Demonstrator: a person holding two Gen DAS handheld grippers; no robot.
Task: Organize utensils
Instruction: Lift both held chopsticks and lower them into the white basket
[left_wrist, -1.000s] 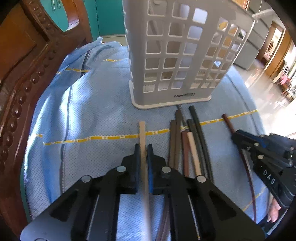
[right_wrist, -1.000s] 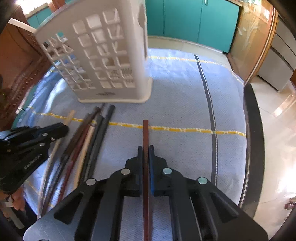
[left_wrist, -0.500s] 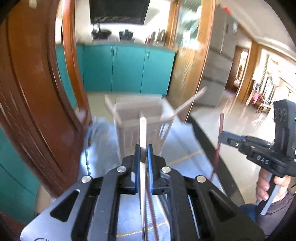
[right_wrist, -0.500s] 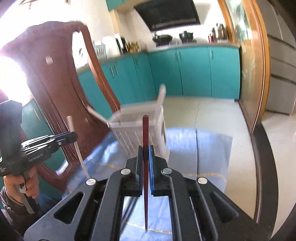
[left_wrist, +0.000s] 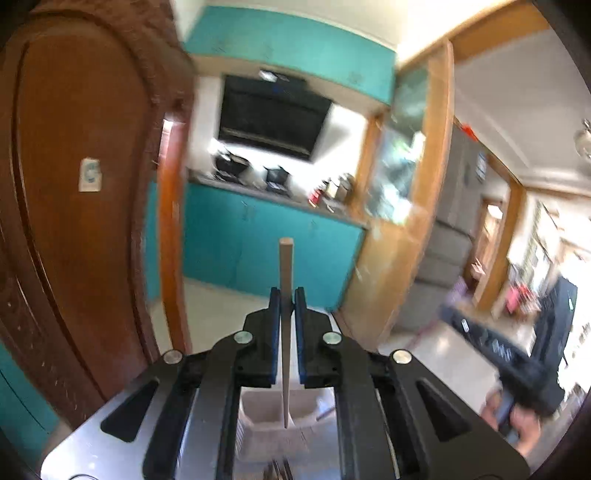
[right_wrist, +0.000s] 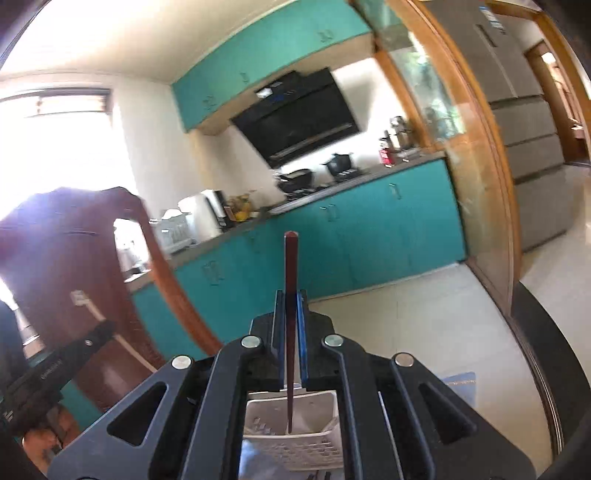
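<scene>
two grippers, one in each of your hands, are raised above a white basket, and each is clenched on a single chopstick.

in the left wrist view, your left gripper pinches a pale chopstick between its blue pads. the stick stands upright: its blunt top rises above the fingertips against the teal cabinets, and its thin point hangs down over the basket's open mouth, seen between the gripper's black arms. whether the point is inside the rim or just above it, you cannot tell from this blurred view. a dark wooden chair back fills the left side. far right, blurred, your right gripper shows as a black shape with your hand below it.

in the right wrist view, your right gripper grips a dark red chopstick, also upright. its lower tip points down over the basket's mouth, which sits directly below the jaws. at the left edge your left gripper appears, with its pale stick slanting up from the tip and your hand under it. behind are a black range hood, pots on the counter and a grey fridge. a patch of blue cloth shows at lower right.
</scene>
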